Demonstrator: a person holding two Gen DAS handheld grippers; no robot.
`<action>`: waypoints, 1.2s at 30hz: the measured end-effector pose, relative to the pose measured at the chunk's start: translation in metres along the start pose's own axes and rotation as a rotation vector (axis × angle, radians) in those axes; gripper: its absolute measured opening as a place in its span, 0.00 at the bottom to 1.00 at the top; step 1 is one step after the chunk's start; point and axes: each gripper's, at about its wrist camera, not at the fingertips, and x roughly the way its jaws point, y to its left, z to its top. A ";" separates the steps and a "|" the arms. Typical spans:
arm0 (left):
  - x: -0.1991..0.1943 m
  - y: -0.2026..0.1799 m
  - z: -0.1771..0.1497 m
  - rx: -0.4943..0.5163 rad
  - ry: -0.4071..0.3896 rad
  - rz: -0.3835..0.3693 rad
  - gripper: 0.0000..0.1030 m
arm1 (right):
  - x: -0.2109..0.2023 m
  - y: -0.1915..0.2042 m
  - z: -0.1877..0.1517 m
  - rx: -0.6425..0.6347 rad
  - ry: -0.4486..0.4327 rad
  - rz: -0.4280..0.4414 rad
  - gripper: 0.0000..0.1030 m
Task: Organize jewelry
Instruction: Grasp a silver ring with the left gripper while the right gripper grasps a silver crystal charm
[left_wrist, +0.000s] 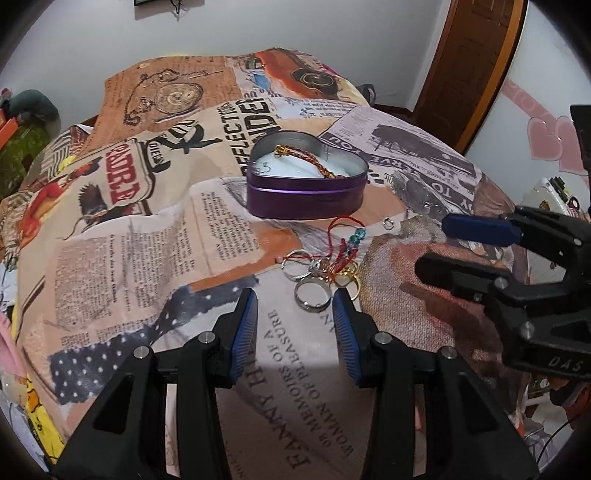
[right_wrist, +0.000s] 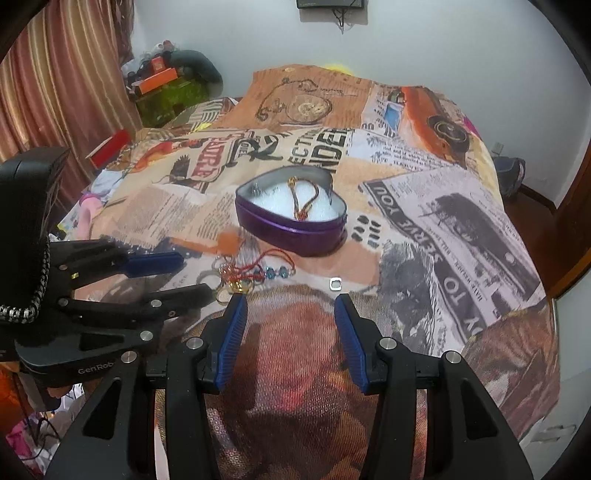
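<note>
A purple heart-shaped tin (left_wrist: 306, 199) (right_wrist: 291, 230) stands open on the printed bedspread, with a braided red-gold bracelet (left_wrist: 314, 158) (right_wrist: 304, 201) lying on its white lining. In front of it lies a pile of jewelry: a red thread bracelet with blue beads (left_wrist: 351, 240) (right_wrist: 273, 273), silver rings (left_wrist: 312, 293) and gold rings (left_wrist: 347, 277) (right_wrist: 238, 286). A small silver ring (left_wrist: 388, 223) (right_wrist: 335, 283) lies apart. My left gripper (left_wrist: 295, 306) is open just short of the pile. My right gripper (right_wrist: 291, 310) is open and empty, just short of the small ring; it also shows in the left wrist view (left_wrist: 436, 247).
The bedspread (left_wrist: 129, 258) covers a bed against a white wall. Boxes and clutter (right_wrist: 159, 88) sit at the far left by a curtain. A wooden door (left_wrist: 469, 66) stands at the right. A red box (right_wrist: 110, 146) lies on the bed's left edge.
</note>
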 end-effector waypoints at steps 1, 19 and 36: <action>0.001 -0.001 0.001 0.002 -0.004 -0.004 0.41 | 0.001 -0.001 -0.002 0.002 0.004 0.004 0.44; -0.009 0.018 -0.004 -0.044 -0.044 0.004 0.20 | 0.026 0.018 0.002 -0.020 0.061 0.072 0.44; -0.028 0.036 -0.014 -0.077 -0.093 0.067 0.20 | 0.023 0.050 0.021 -0.088 0.004 0.139 0.20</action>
